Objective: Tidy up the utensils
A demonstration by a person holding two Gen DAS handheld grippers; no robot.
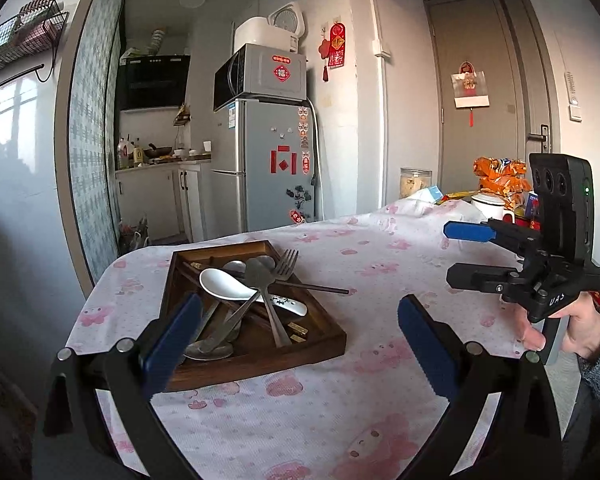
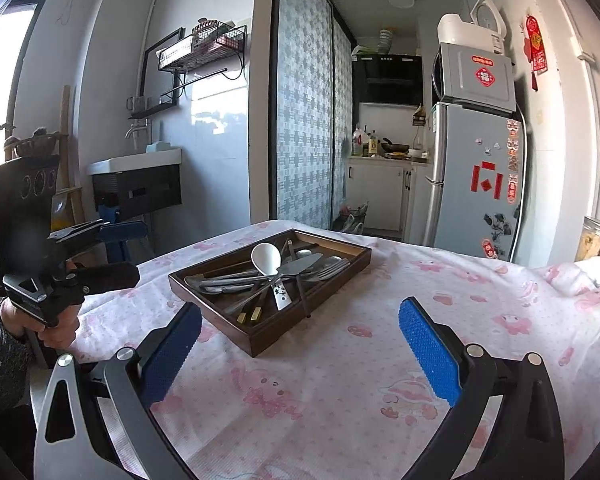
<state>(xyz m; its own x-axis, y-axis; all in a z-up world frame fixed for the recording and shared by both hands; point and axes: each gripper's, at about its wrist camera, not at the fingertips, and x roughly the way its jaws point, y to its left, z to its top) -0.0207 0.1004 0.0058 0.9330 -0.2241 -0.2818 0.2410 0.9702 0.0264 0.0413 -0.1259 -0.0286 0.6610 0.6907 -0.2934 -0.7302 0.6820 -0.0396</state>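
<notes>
A dark wooden tray (image 1: 320, 346) (image 2: 356, 254) sits on the pink-patterned tablecloth. It holds a jumbled pile: a white ceramic spoon (image 1: 228, 285) (image 2: 266, 258), a metal fork (image 1: 288, 264) (image 2: 328, 270), metal spoons (image 1: 260, 272), and dark chopsticks (image 1: 324, 288) that stick out over the tray's edge. My left gripper (image 1: 300, 336) is open and empty, just in front of the tray. My right gripper (image 2: 300, 344) is open and empty, near the tray's near corner. Each gripper shows in the other view, the right one (image 1: 476, 256) and the left one (image 2: 112, 252).
The table (image 1: 340, 400) has a jar (image 1: 415, 182), a white mug (image 1: 490, 205) and orange snack packs (image 1: 500, 176) at its far right end. A fridge (image 1: 276, 164) with a microwave stands behind. A sink (image 2: 136, 184) is at the left wall.
</notes>
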